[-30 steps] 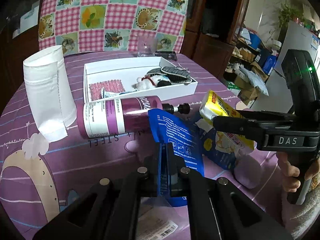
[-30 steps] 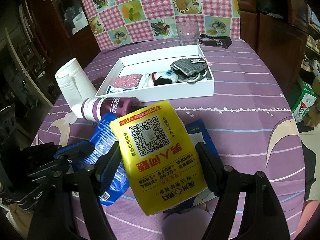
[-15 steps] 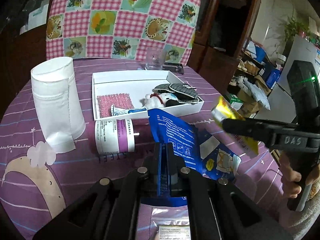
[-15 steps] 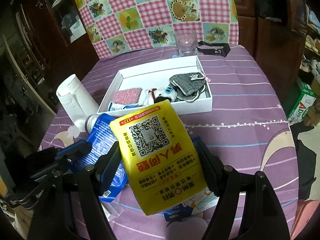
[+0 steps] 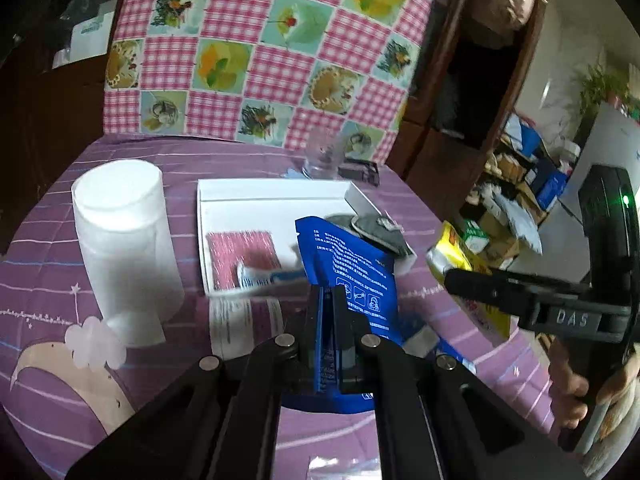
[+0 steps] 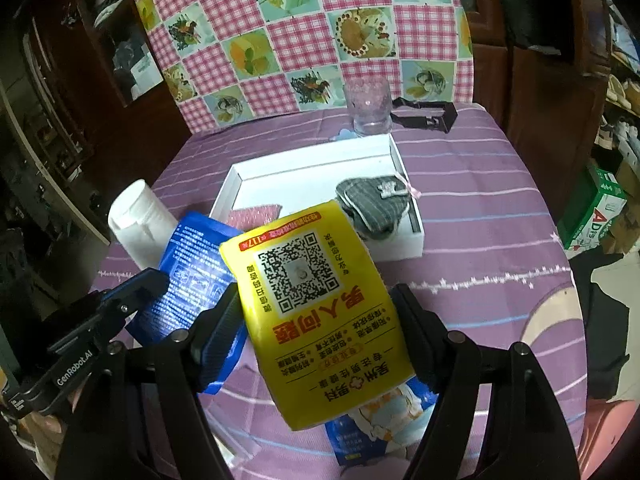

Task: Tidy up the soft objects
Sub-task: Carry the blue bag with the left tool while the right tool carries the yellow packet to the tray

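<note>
The blue pouch [image 5: 352,268] is pinched upright in the left gripper [image 5: 328,304], whose jaws are clamped tight on it. The yellow packet [image 6: 320,312] sits gripped between the right gripper [image 6: 316,312]'s widely spread fingers. Both hang above the purple table [image 6: 500,240]'s near edge, short of the white tray [image 6: 248,176].

Left gripper [image 5: 328,300] jaws clamped tight; right gripper [image 6: 316,312] jaws wide

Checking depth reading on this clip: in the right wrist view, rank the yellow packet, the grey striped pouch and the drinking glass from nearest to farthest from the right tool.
1. yellow packet: between the right tool's fingers, centre.
2. grey striped pouch: in the white box, right end.
3. drinking glass: beyond the box, at the table's far edge.
</note>
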{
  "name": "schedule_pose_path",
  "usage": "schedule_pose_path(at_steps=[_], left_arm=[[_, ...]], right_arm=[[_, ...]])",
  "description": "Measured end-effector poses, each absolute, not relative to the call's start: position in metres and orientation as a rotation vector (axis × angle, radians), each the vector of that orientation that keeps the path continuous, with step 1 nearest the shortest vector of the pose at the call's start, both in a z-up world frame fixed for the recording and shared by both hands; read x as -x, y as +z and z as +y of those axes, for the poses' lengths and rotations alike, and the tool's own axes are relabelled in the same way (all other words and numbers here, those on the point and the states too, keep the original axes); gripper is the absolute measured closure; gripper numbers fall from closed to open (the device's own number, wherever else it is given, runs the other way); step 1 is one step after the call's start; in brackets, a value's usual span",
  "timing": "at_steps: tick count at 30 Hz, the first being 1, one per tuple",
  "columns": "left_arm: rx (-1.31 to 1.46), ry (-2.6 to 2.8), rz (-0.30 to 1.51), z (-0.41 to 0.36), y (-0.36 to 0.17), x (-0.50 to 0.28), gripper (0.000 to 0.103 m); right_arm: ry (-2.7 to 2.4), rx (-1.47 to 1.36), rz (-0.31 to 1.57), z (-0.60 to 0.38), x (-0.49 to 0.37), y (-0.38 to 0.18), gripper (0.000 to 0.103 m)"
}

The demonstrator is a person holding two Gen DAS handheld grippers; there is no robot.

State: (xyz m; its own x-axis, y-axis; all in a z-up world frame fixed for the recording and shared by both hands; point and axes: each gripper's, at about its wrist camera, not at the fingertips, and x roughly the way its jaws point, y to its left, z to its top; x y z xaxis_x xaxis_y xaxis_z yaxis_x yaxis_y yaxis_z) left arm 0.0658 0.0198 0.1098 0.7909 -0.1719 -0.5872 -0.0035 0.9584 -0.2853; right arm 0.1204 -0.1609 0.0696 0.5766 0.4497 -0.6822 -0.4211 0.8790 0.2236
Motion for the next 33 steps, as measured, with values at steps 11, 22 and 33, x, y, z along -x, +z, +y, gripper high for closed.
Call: schedule_pose_path(at_steps=[11, 22, 33], left_arm=[[0.326, 0.014, 0.664, 0.045, 0.104, -0.117, 0.101], [0.314, 0.132, 0.701, 0.058, 0.087, -0.161, 0.101], [0.305, 0.214, 0.811, 0.072, 0.046, -0.184, 0.1]], right_arm=[[0.495, -0.164, 0.846, -0.146, -0.173, 0.074, 0.028], [0.474, -0.232, 0.886, -0.12, -0.221, 0.053, 0.028], [0.424, -0.199, 0.888, -0.104, -0.244, 0.022, 0.028]])
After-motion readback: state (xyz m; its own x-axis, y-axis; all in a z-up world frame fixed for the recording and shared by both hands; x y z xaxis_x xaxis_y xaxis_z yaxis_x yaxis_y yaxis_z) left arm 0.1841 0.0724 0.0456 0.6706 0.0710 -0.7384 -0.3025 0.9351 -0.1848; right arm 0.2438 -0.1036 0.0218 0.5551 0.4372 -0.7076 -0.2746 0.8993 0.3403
